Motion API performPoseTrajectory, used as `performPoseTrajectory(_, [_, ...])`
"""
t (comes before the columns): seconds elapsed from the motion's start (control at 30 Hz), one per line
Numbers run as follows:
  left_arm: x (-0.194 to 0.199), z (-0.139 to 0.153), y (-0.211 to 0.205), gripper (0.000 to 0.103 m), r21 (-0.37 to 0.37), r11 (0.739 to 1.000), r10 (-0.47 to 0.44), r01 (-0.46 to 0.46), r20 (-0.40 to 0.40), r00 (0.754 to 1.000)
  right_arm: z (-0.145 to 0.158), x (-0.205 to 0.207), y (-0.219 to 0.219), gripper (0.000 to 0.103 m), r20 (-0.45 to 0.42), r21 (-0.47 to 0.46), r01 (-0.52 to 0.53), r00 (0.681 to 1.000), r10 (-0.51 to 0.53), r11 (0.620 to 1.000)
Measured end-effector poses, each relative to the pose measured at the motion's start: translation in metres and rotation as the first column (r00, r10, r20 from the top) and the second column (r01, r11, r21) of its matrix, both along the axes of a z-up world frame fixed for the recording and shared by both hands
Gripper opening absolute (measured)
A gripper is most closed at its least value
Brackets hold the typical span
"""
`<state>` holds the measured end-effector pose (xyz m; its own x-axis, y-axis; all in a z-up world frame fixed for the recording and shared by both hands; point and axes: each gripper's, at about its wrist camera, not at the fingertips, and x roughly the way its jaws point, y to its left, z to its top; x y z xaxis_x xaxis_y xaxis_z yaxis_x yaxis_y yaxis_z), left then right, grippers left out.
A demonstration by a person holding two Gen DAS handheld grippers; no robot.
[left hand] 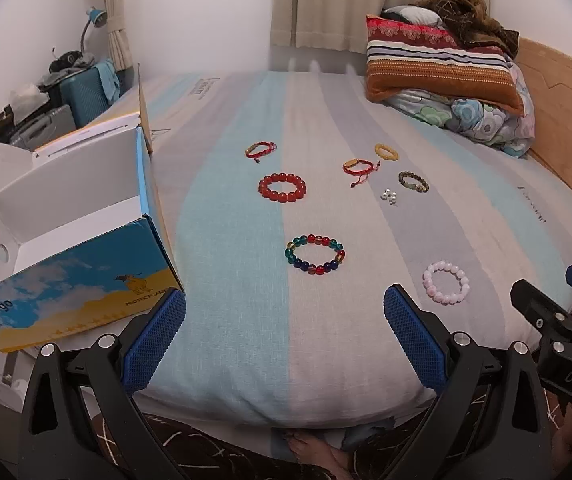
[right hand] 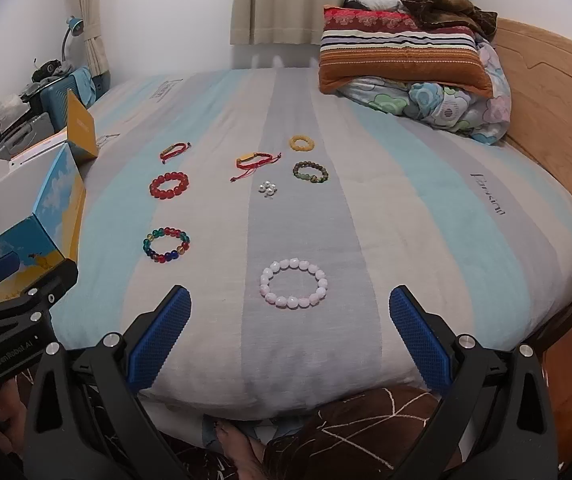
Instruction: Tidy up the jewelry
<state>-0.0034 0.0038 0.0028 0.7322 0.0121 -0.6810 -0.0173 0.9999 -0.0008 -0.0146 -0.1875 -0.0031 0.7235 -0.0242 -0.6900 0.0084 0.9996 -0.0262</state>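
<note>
Several bracelets lie on the striped bed sheet [left hand: 226,264]: a multicolour bead bracelet [left hand: 315,254] [right hand: 166,244], a pink one [left hand: 446,282] [right hand: 293,283], a red bead one [left hand: 282,187] [right hand: 169,185], two red cord ones [left hand: 261,149] [left hand: 360,167], a yellow one [left hand: 386,151], a green one [left hand: 413,182] and small pearls [left hand: 389,197]. An open blue-and-yellow box [left hand: 74,272] [right hand: 34,216] stands at the left. My left gripper [left hand: 284,304] is open and empty, short of the multicolour bracelet. My right gripper [right hand: 290,304] is open and empty, just short of the pink bracelet.
Pillows and a folded quilt [left hand: 446,76] are piled at the far right by a wooden headboard [left hand: 566,120]. Suitcases and clutter [left hand: 46,96] stand beyond the box at the left. The bed's near edge [left hand: 266,420] is just below the grippers, with a person's foot [left hand: 314,452] under it.
</note>
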Motion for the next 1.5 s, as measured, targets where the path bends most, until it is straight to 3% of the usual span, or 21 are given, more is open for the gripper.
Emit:
performPoseTrajectory(0.33, [0.002, 0.000, 0.005, 0.097, -0.031, 0.999, 0.006, -0.007, -0.006, 1.000, 0.000, 0.001, 0.001, 0.096, 0.000, -0.002, -0.005, 1.000, 0.005, 1.000])
performPoseTrajectory(1.5, [-0.006, 0.011, 0.013, 0.097, -0.021, 0.999, 0.040, -0.040, 0.005, 0.999, 0.015, -0.006, 0.001, 0.096, 0.029, -0.004, -0.010, 1.000, 0.011, 1.000])
